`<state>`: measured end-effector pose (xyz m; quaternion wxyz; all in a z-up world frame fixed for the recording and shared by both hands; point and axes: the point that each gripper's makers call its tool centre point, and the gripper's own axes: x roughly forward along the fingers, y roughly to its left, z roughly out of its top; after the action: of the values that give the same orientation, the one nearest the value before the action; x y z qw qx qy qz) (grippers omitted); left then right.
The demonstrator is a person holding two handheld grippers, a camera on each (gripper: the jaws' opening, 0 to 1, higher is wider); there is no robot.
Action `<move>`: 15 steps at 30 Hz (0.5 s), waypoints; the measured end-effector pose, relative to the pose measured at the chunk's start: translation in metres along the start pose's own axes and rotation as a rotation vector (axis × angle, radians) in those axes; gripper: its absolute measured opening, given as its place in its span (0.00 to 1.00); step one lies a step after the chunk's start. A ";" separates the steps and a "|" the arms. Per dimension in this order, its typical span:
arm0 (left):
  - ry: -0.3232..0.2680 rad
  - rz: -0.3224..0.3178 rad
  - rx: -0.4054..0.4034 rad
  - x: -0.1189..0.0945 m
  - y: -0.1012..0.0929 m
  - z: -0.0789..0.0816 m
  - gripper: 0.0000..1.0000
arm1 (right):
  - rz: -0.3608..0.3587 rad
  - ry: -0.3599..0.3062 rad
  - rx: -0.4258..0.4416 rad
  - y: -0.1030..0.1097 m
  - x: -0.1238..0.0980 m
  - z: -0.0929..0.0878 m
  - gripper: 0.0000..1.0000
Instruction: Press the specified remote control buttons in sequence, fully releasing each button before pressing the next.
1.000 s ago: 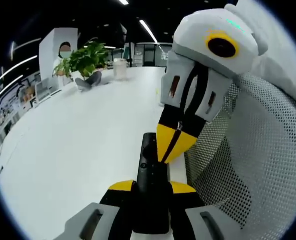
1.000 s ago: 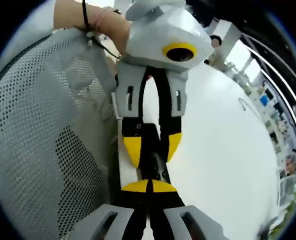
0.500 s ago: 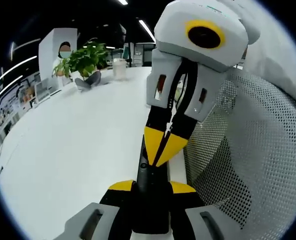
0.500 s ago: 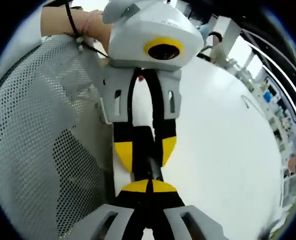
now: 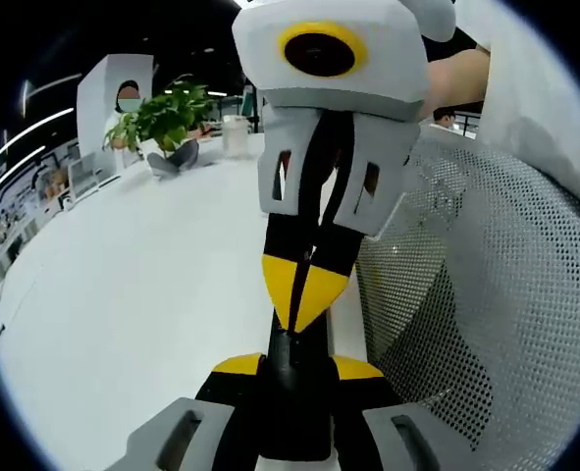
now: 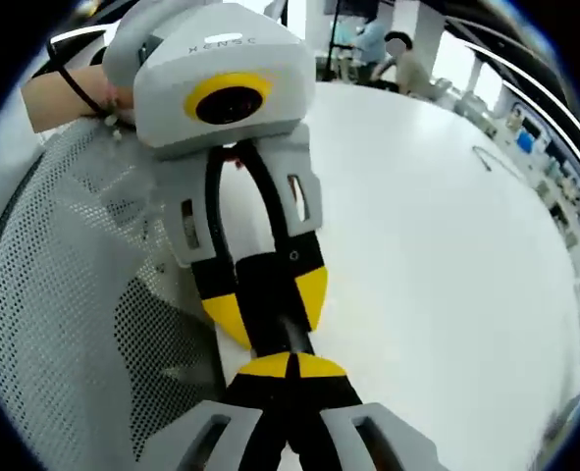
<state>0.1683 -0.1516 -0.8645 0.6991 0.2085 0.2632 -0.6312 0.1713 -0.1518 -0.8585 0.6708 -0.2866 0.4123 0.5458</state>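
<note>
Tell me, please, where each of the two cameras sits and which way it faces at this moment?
Left gripper view: rides on the left gripper, looking along its jaws over the white table toward a potted plant; the right gripper enters from above, tips on the remote control, a hand behind it.
Right gripper view: rides on the right gripper, facing the left gripper, a wrist at upper left.
Shared: remote, table, mesh chair back, both grippers.

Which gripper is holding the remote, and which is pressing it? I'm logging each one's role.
The left gripper clamps the black remote between its jaws. The right gripper, jaws shut, points its yellow tips down onto the remote's face.
</note>
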 end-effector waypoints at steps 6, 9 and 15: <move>0.000 0.003 0.008 0.000 0.000 0.000 0.25 | 0.054 -0.040 0.106 -0.001 -0.002 0.000 0.00; 0.000 0.005 0.009 0.001 0.000 0.000 0.25 | 0.029 -0.024 0.075 -0.004 -0.003 -0.004 0.00; -0.001 0.005 0.011 0.001 0.000 0.000 0.25 | 0.048 -0.018 0.080 -0.006 -0.002 -0.001 0.00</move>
<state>0.1683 -0.1524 -0.8650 0.6995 0.2127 0.2590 -0.6312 0.1770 -0.1550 -0.8574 0.6722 -0.2446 0.4343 0.5474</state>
